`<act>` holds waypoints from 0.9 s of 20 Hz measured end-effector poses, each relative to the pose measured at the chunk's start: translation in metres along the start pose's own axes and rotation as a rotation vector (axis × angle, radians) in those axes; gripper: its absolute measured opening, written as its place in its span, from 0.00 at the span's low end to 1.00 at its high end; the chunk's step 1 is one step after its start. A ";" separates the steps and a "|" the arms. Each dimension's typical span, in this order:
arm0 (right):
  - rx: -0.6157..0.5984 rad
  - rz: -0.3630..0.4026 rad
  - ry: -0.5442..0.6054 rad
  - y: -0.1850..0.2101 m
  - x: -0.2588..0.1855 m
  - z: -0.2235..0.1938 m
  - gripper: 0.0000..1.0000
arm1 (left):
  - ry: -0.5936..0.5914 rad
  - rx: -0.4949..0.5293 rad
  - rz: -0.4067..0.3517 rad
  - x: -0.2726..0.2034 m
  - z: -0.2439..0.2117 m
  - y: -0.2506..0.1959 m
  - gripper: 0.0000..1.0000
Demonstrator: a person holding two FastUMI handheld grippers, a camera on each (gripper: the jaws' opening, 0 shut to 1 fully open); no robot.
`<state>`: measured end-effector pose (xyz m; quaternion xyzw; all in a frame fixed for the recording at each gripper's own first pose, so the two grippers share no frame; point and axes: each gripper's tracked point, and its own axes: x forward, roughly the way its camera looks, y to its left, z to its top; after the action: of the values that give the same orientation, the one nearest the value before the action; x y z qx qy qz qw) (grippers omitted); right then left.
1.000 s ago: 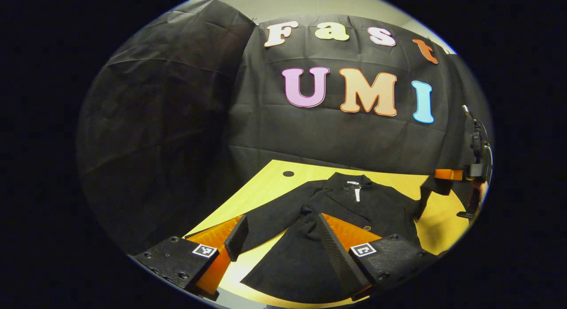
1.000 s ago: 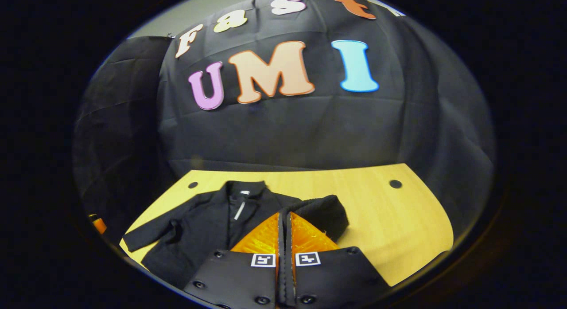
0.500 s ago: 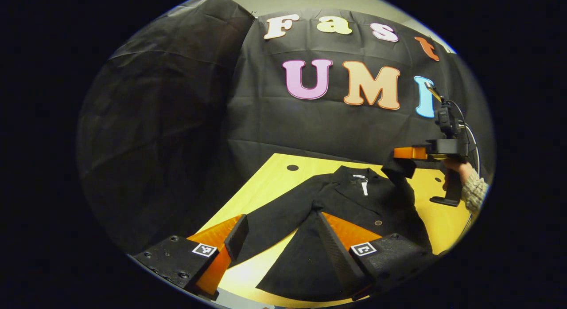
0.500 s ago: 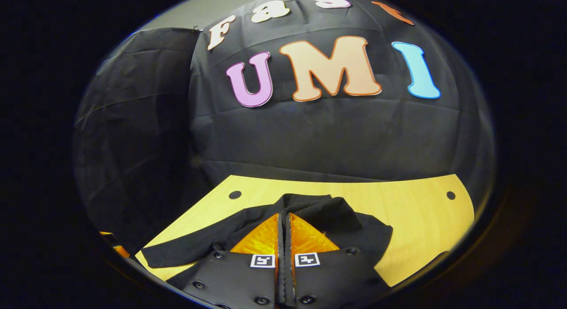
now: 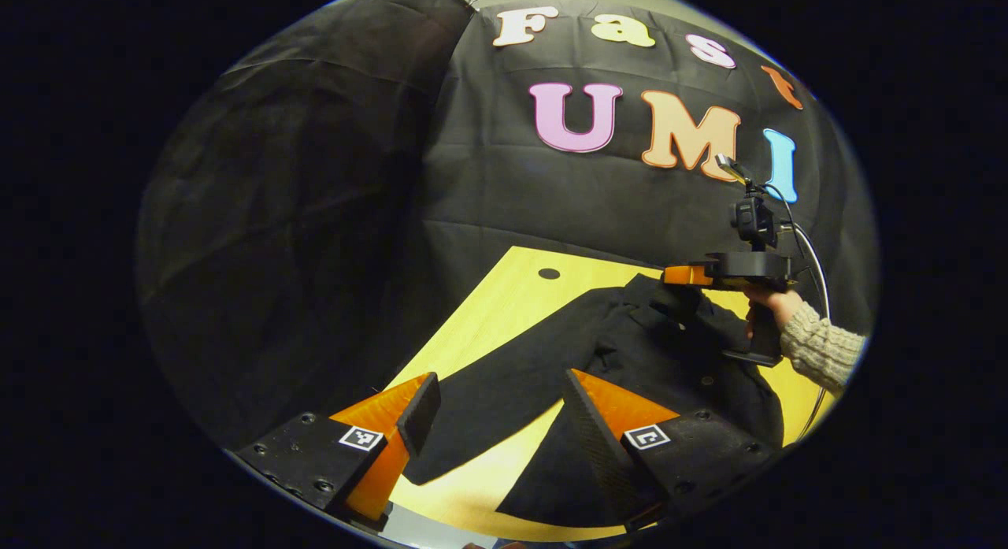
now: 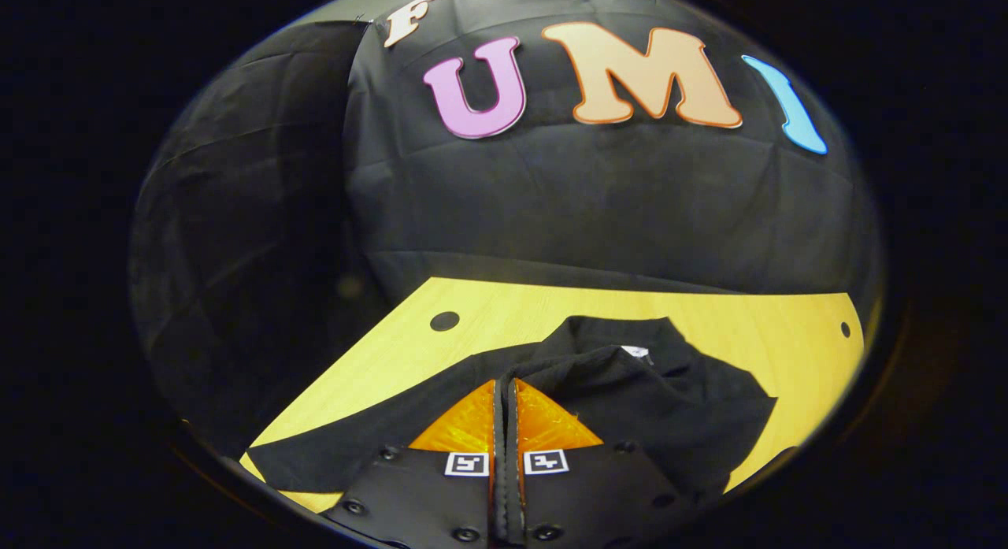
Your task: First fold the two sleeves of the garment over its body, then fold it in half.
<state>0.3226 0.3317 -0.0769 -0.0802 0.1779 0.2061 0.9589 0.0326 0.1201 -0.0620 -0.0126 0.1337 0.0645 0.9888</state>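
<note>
Garment (image 5: 630,352) on yellow table (image 6: 504,313), black cloth wall (image 6: 551,194)

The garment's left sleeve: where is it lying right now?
In the left gripper view the left sleeve lies stretched flat on the table, between the open left gripper fingers.

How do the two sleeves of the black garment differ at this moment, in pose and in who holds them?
The right sleeve is lifted and pinched in the shut right claw, over the garment's body; the left sleeve lies flat and stretched out on the yellow table. The open left claw hovers above the left sleeve without gripping it. Both are black like the rest of the garment.
</note>
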 end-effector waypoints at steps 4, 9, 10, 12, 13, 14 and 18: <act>-0.005 0.003 0.074 0.012 0.037 -0.025 0.02 | 0.044 0.007 0.002 0.013 -0.012 0.010 0.95; 0.058 0.012 0.135 0.019 0.060 -0.043 0.06 | 0.077 -0.024 -0.008 0.016 -0.020 0.008 0.95; 0.069 0.029 0.121 0.020 0.059 -0.040 0.10 | 0.085 -0.029 -0.011 0.017 -0.023 0.008 0.95; 0.096 0.048 0.099 0.020 0.060 -0.031 0.28 | 0.102 -0.035 -0.017 0.020 -0.028 0.008 0.95; 0.109 0.060 0.089 0.019 0.059 -0.028 0.37 | 0.105 -0.037 -0.019 0.023 -0.028 0.007 0.95; 0.119 0.075 0.082 0.019 0.059 -0.025 0.50 | 0.109 -0.039 -0.019 0.026 -0.028 0.006 0.95; 0.130 0.098 0.059 0.015 0.047 -0.013 0.83 | 0.114 -0.059 -0.006 0.030 -0.031 0.009 0.95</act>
<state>0.3526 0.3594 -0.1076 -0.0151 0.2228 0.2386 0.9451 0.0524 0.1311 -0.0999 -0.0457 0.1880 0.0646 0.9790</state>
